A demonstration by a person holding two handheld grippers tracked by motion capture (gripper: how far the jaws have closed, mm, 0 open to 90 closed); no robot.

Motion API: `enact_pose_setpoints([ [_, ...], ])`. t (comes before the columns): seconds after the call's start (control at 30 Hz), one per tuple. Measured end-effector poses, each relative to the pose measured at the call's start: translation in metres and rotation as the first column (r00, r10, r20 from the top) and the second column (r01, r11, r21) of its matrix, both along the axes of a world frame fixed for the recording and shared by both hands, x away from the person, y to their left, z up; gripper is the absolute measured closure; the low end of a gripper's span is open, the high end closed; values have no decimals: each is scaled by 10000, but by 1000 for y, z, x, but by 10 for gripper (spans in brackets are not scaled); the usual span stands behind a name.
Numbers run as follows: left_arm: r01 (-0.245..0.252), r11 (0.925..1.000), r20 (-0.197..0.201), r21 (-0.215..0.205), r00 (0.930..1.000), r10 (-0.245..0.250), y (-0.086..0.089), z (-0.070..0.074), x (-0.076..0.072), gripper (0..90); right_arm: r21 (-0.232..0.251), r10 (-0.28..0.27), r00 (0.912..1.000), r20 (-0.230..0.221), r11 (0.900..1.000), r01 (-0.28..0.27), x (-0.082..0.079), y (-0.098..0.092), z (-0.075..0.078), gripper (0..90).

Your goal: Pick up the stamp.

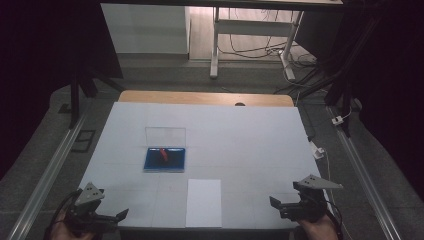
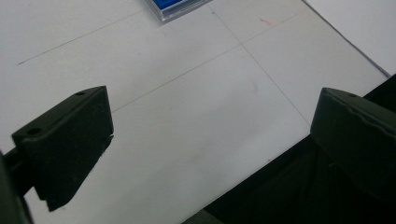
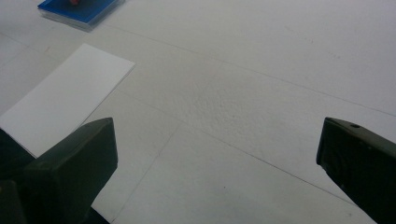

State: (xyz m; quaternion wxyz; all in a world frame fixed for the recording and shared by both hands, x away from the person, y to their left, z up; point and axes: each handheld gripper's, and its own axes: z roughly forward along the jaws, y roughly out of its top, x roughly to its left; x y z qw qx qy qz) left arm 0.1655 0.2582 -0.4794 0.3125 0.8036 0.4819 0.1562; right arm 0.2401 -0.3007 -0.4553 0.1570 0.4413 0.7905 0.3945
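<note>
The likeliest trouble, as I judge it, lies with the clear case [image 1: 165, 159]; its thin transparent lid stands upright on the far side and could be knocked shut or cracked if a jaw comes in too low from behind, and the smooth plastic tray with its blue lining may skid on the white bench [image 1: 250, 135] covering rather than stay put; the small red object [image 1: 164, 154] lying inside is narrow and could slip or roll away from a pinch that lands off-centre; the flat white sheet of paper [image 1: 203, 202] at the near edge, thin and matte, is hard to get a jaw under and may slide off the bench; the case sits left of the bench's middle, well apart from both tools; the left hand-held gripper [image 1: 121, 215] rests at the near left corner with its black blocky jaws spread wide and empty; the right hand-held gripper [image 1: 274, 203] rests at the near right corner, likewise wide apart and holding nothing.
</note>
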Motion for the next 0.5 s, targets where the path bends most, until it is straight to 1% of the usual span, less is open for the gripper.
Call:
enact_pose_setpoints([
  [0.07,9,10000,-42,-48,10000,-9,1,0,1,0,5,-1,10000,-6,10000,1,0,0,0,0],
  [0.1,-37,9998,-75,-211,10000,35,2,0,1,0,-8,50,10000,-25,10000,-50,0,0,0,0],
  [0.17,-43,9996,-65,-263,10000,42,3,0,1,0,11,128,9999,-25,9999,-128,-1,0,0,0],
  [0.27,-37,9992,-100,-409,9999,33,4,0,2,0,-90,243,9997,-24,9997,-243,-1,1,0,0],
  [0.33,-46,9991,-84,-421,10000,43,4,0,1,0,-43,257,9996,-65,9997,-258,-1,1,0,0],
  [0.43,-26,9974,-76,-716,10000,20,7,0,2,0,49,240,9997,-53,9997,-240,-1,0,0,0],
  [0.5,-16,9971,-103,-759,9999,9,7,0,3,0,52,271,9996,-31,9996,-271,-1,0,0,0],
])
